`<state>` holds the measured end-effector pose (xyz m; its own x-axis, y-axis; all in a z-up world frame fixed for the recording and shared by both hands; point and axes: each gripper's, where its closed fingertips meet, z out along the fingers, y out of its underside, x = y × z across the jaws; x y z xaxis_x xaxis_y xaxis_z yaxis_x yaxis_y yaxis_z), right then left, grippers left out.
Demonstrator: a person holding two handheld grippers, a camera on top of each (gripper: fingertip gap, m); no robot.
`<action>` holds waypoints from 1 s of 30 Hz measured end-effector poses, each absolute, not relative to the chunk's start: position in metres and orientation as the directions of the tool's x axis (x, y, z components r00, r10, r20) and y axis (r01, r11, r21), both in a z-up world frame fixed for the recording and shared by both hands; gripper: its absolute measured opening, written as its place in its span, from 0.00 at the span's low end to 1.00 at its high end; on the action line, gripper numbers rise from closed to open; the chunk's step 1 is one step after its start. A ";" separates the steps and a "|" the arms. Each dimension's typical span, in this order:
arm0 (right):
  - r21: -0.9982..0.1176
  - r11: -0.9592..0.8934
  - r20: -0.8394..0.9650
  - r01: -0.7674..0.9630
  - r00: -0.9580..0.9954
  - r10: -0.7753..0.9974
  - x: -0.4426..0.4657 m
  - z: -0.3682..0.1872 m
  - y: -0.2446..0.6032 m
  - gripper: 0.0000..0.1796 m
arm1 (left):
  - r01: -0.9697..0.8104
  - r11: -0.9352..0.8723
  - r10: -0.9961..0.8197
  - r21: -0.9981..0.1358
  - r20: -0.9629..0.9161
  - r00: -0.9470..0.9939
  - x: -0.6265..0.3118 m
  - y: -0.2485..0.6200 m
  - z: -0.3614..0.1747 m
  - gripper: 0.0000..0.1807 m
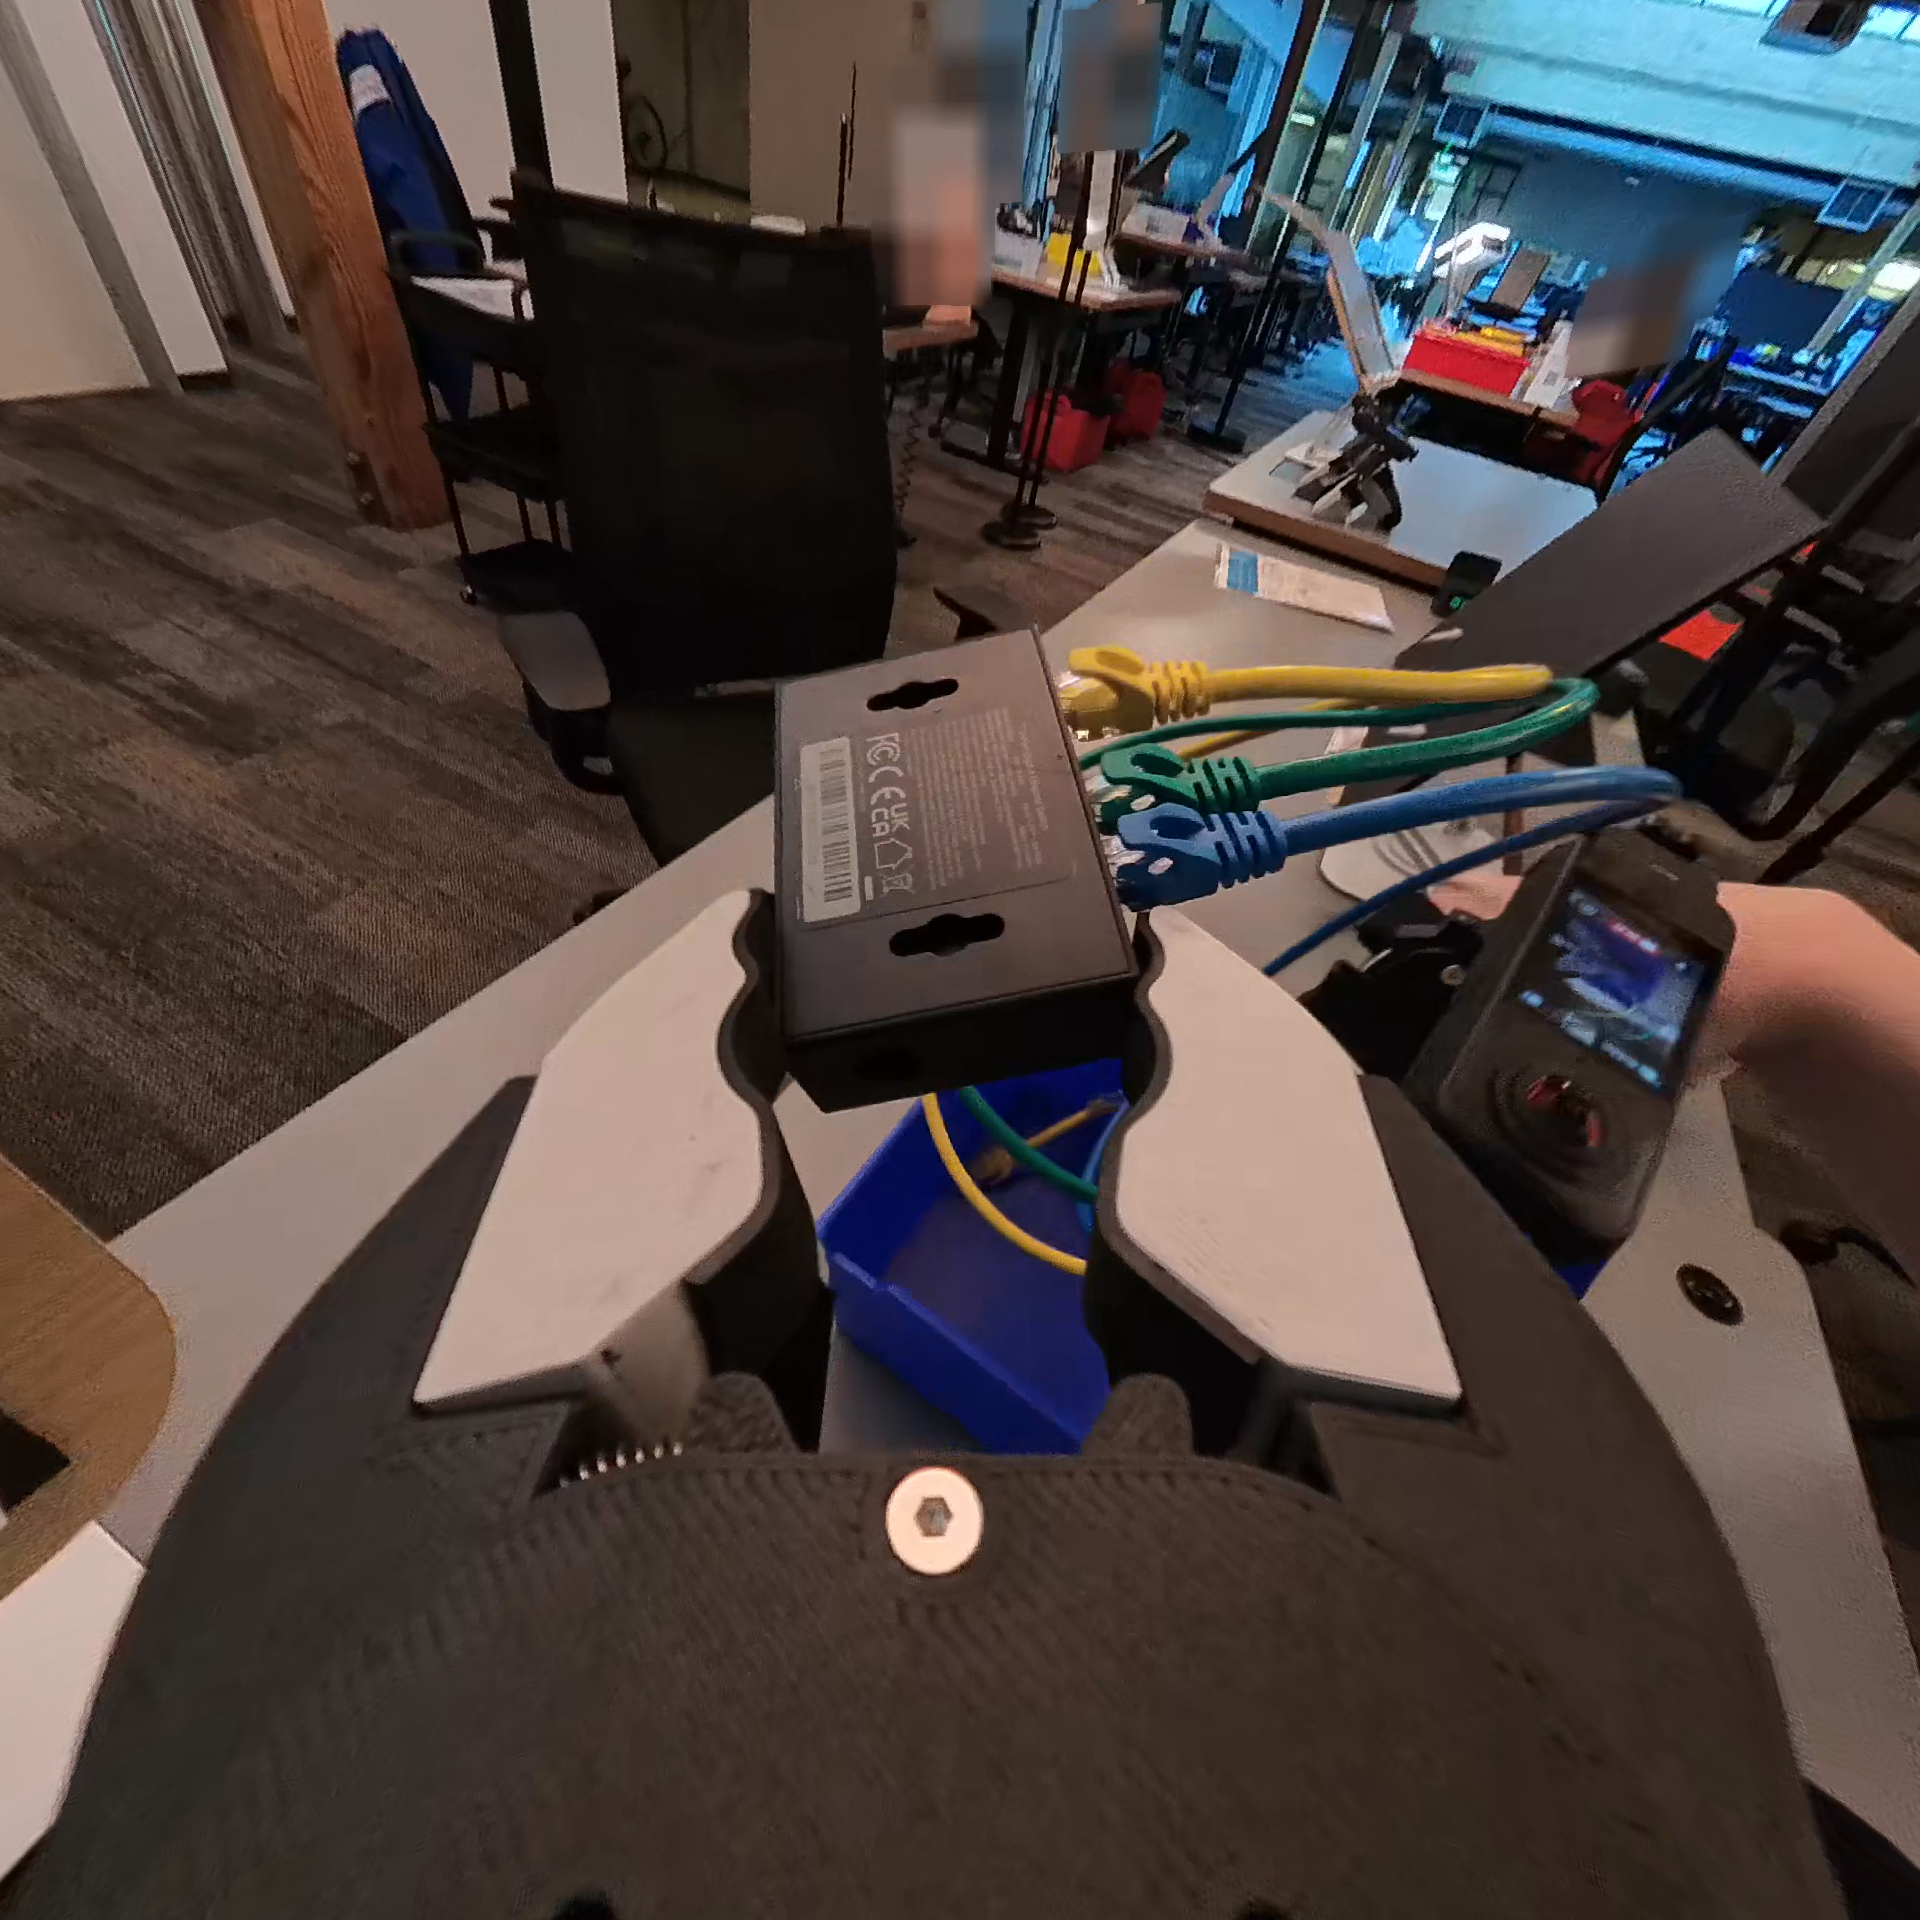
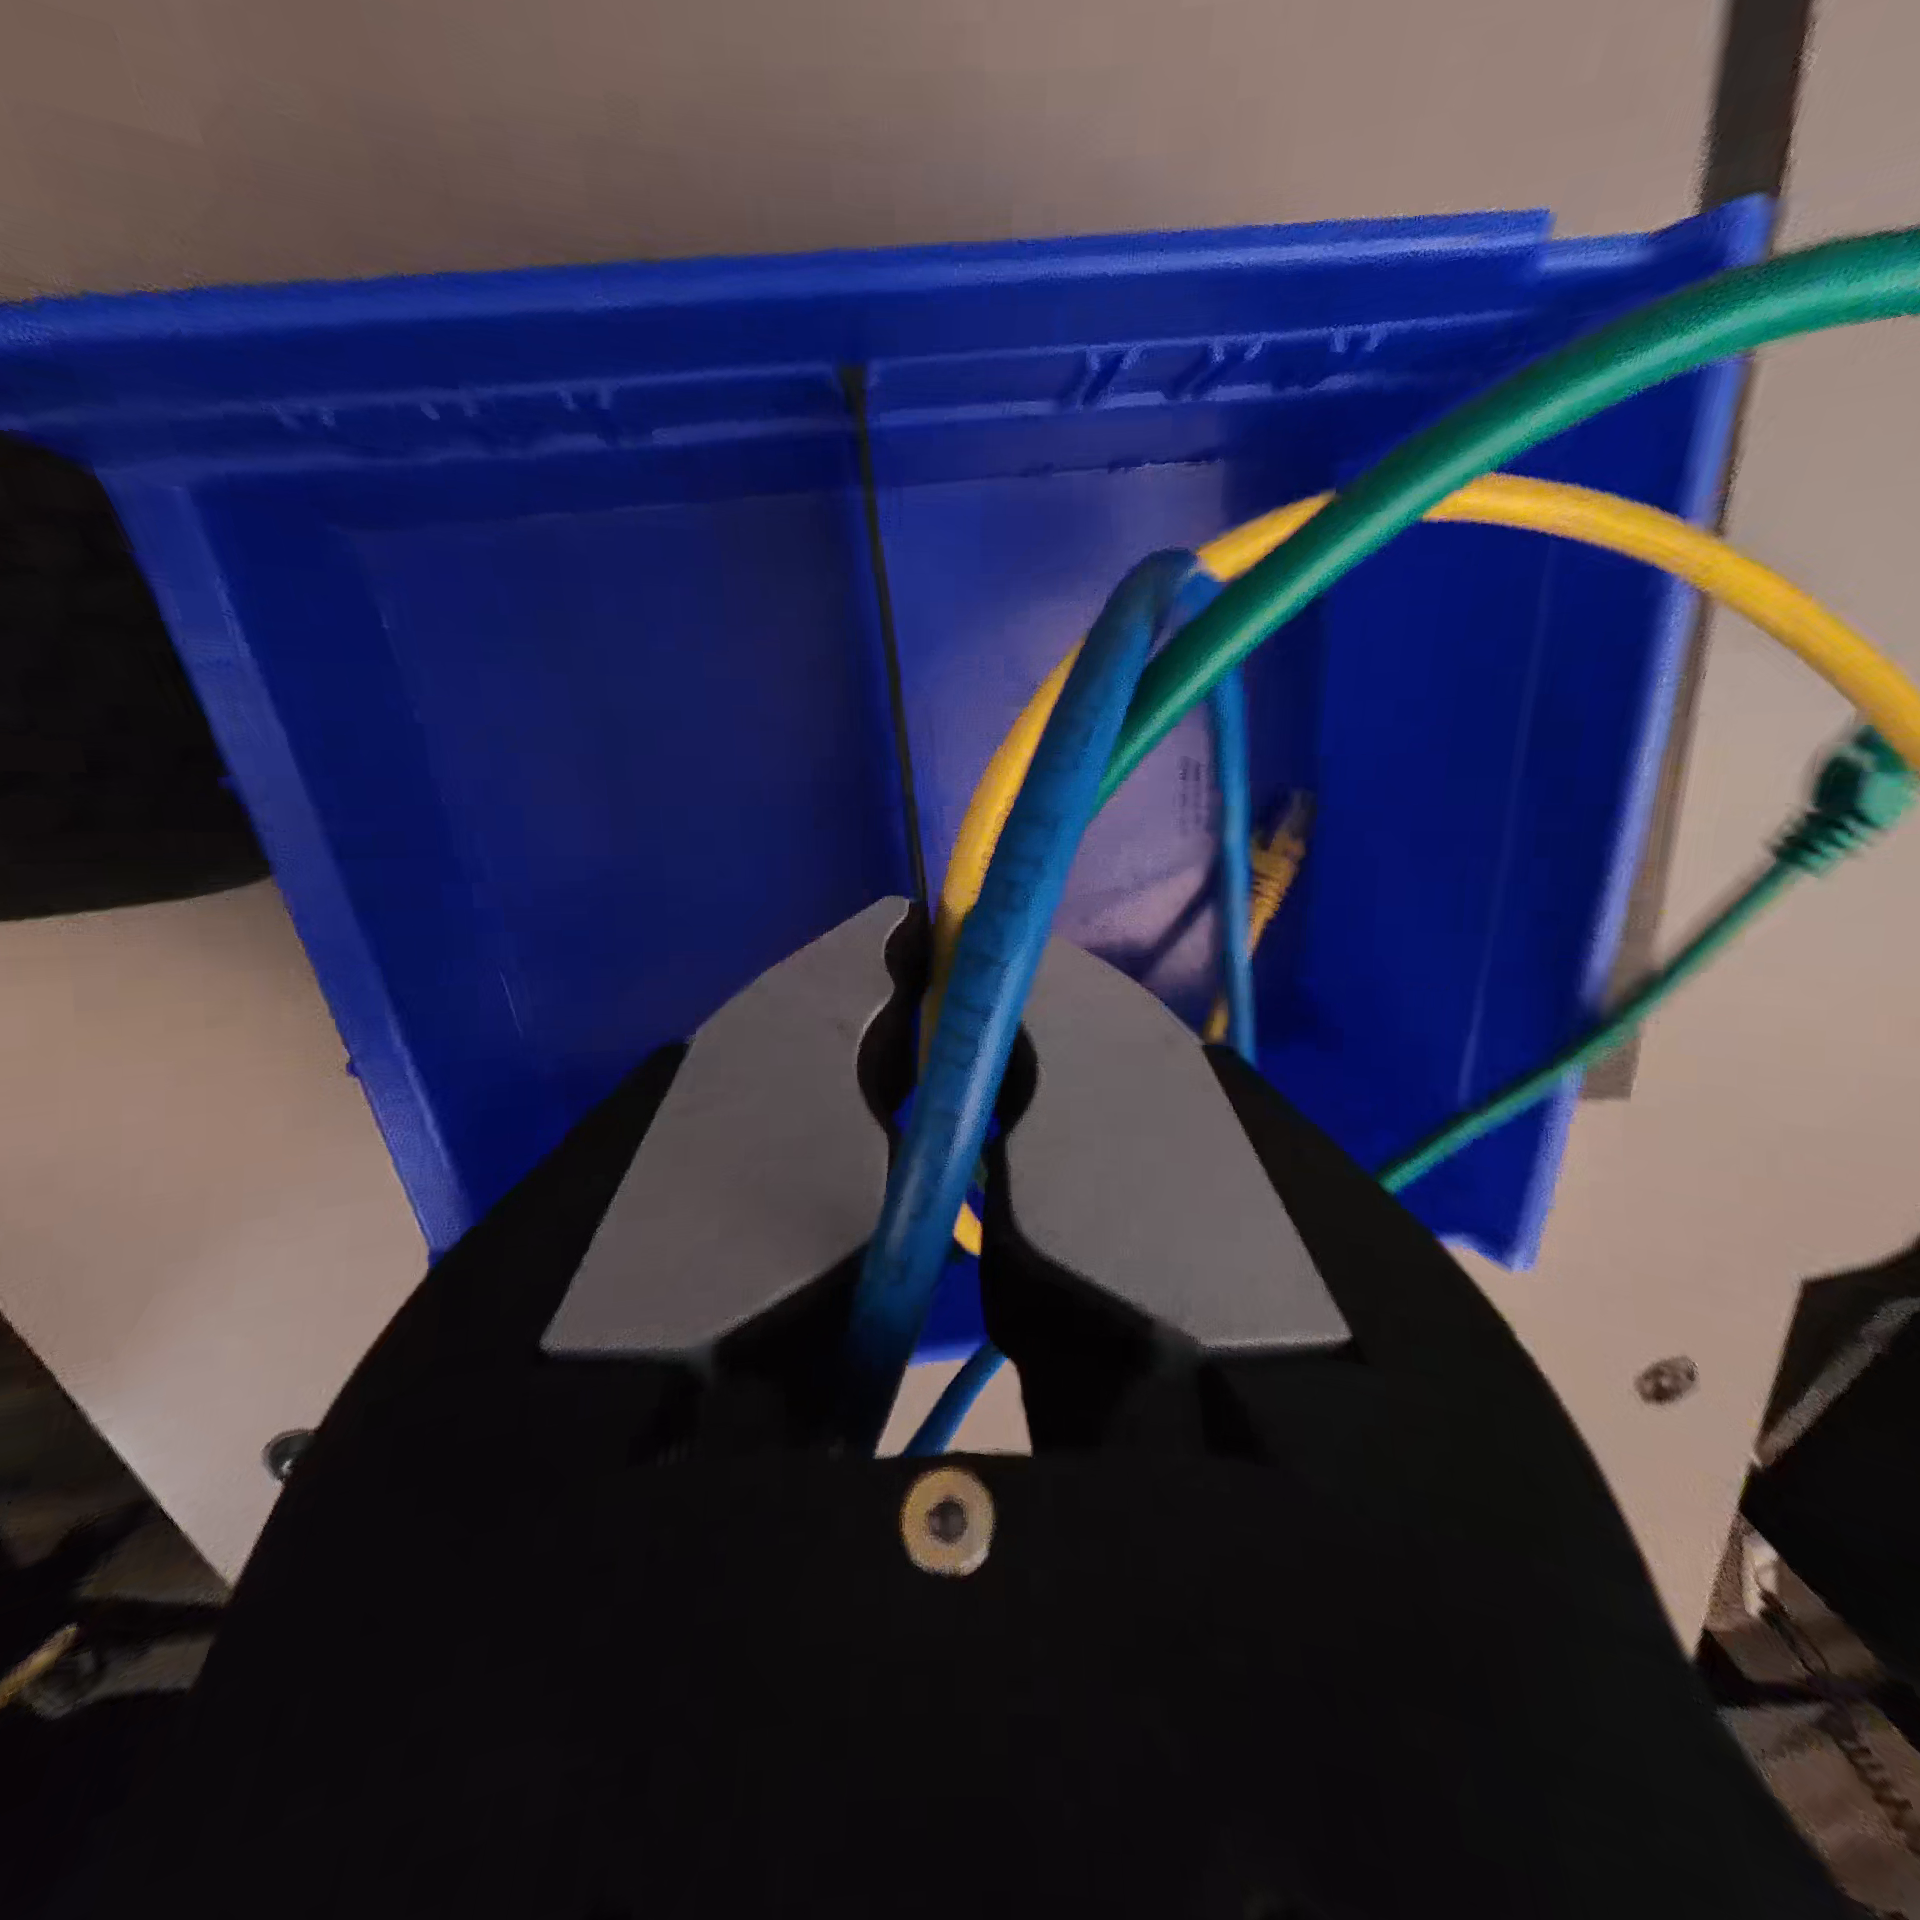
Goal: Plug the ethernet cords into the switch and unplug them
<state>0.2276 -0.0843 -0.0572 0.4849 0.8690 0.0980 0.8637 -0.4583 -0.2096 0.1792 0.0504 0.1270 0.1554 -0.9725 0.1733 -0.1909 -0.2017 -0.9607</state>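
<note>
- The black network switch was held in the air above the worktop, clenched between the two fingers of the left tool, with its labelled underside turned up.
- Three ethernet cords were seen plugged into the right side of the switch: the yellow cord farthest from the camera, the green cord in the middle, and the blue cord nearest.
- The three cords were bent in loops to the right and led down into the blue bin, which stood on the worktop below the switch.
- In the right wrist view, the right tool was closed on the blue cord, above the blue bin.
- The loose green plug was hanging over the right edge of the bin, and a loose yellow plug was seen inside it.
- The camera of the right tool and a person's hand were visible just right of the switch.
</note>
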 end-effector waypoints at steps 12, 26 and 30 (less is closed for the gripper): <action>-0.003 -0.457 0.485 0.890 0.401 0.777 0.247 -0.102 -0.028 0.12 | -0.186 -0.314 -0.947 -0.931 0.293 0.132 0.178 0.065 0.093 0.35; -0.278 -0.308 0.634 0.910 0.414 0.653 0.175 -0.030 -0.072 0.28 | -0.211 -0.280 -0.951 -0.937 0.240 0.197 0.166 0.085 0.070 0.35; -0.509 -0.255 0.670 0.822 0.565 0.481 0.188 0.024 -0.105 0.23 | -0.204 -0.222 -0.959 -0.954 0.176 0.222 0.158 0.090 0.072 0.35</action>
